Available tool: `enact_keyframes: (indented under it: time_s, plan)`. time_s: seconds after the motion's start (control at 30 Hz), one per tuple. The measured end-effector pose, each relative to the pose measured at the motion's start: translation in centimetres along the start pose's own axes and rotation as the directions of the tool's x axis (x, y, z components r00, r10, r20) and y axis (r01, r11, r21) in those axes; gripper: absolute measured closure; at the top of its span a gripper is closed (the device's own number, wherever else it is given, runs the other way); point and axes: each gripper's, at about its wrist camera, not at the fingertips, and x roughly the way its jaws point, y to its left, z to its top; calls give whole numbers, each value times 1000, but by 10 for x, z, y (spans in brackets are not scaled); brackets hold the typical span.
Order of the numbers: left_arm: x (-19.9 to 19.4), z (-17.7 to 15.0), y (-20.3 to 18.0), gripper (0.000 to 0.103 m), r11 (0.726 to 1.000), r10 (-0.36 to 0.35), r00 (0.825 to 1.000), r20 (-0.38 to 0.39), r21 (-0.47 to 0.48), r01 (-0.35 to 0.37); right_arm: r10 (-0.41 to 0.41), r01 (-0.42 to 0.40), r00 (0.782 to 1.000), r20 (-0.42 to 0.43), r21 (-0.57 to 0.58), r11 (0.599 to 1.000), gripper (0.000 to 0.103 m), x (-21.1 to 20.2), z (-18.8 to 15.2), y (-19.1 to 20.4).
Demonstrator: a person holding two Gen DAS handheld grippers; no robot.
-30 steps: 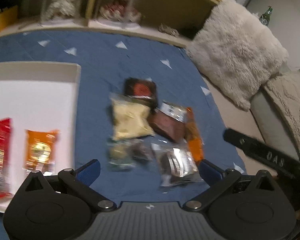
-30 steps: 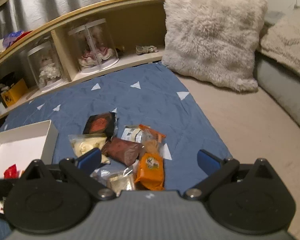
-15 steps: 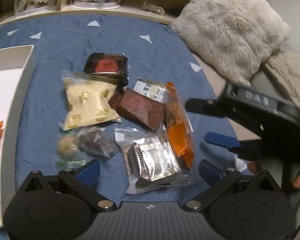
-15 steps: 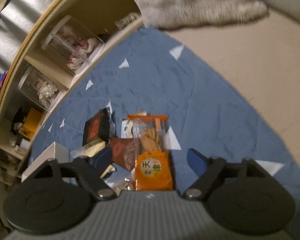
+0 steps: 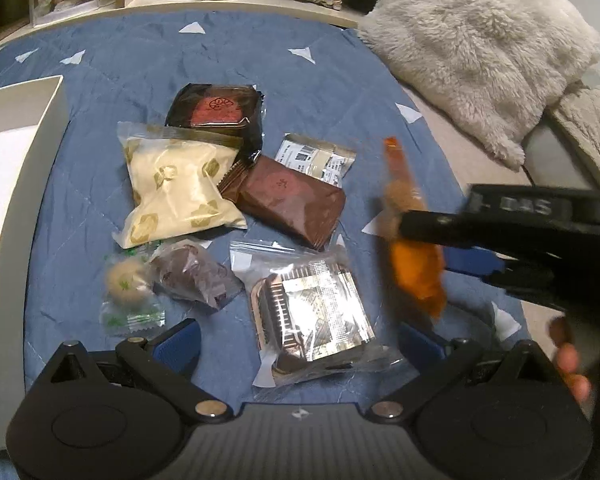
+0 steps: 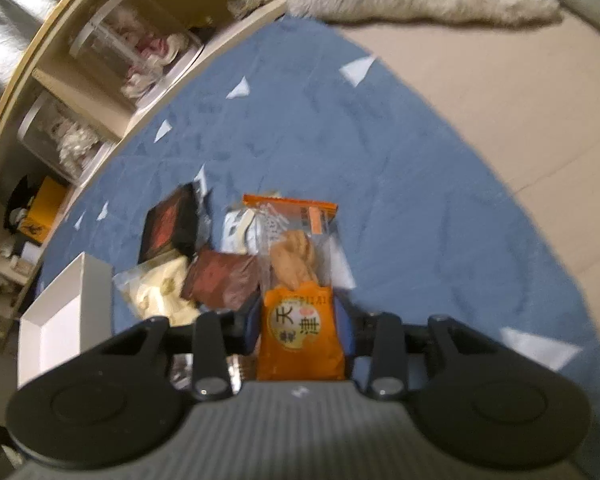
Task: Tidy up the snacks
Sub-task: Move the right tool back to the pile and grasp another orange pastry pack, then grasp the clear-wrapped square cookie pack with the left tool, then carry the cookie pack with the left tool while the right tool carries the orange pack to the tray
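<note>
My left tool hangs wide open over the foil cookie pack, gripping nothing, with the white box off to its left. Half a second ago my right tool was open astride the orange cracker pack; now it's clamped on it and the pack has tilted up off the blue blanket. Pick done, so box next.

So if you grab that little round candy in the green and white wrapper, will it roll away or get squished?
The round candy looks ball-shaped, so a nudge could roll it, though its twisted wrapper ends would probably stop it quickly. It is small, so probably light. The crinkly wrapper looks slick, so the left gripper, open now, might slip off unless it closes squarely across the ball.
</note>
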Motion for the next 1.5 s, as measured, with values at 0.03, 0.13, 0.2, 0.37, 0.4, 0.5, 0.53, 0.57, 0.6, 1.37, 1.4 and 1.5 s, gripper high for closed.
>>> enact_keyframes:
  time_s: [0.03,0.13,0.2,0.37,0.4,0.5,0.53,0.57,0.6,1.37,1.4,1.5]
  plan:
    - [1,1,-1,0,1000,-5,1000,-12,-1,5,-5,5,1000,12,-3,1000,60,-5,0,-1]
    - [4,4,-6,0,1000,-23,1000,-20,-8,23,-18,18,999,35,4,1000,60,-18,0,-5]
    - [7,6,-7,0,998,-7,1000,-29,-57,5,-51,52,997,51,-7,999,60,-24,-2,-8]
    - [20,13,4,0,974,-63,995,-80,-224,44,-113,113,992,62,-3,994,60,-29,-3,-21]
    - [22,13,7,0,966,-79,993,-86,-252,55,-116,117,991,62,-1,993,60,-29,-4,-22]
    - [22,13,10,10,962,-69,993,-95,-269,41,-148,148,987,59,-4,989,59,-28,-5,-24]
    - [22,13,9,18,965,-57,994,-96,-262,30,-165,166,985,50,-9,986,59,-25,-5,-23]
    - [21,14,9,26,967,-49,994,-96,-255,23,-176,177,984,39,-16,984,58,-24,-6,-23]
    - [21,15,8,29,968,-44,994,-96,-248,19,-182,182,983,23,-19,983,58,-21,-7,-23]
    - [-33,21,16,41,997,-62,998,-5,-45,62,-128,128,991,38,-18,992,61,-36,-16,-12]
    - [-40,22,20,41,997,-67,998,5,-45,67,-122,123,992,44,-19,992,61,-39,-17,-9]
    - [-59,24,31,41,997,-72,997,35,-40,73,-105,107,992,67,-20,994,62,-47,-22,0]
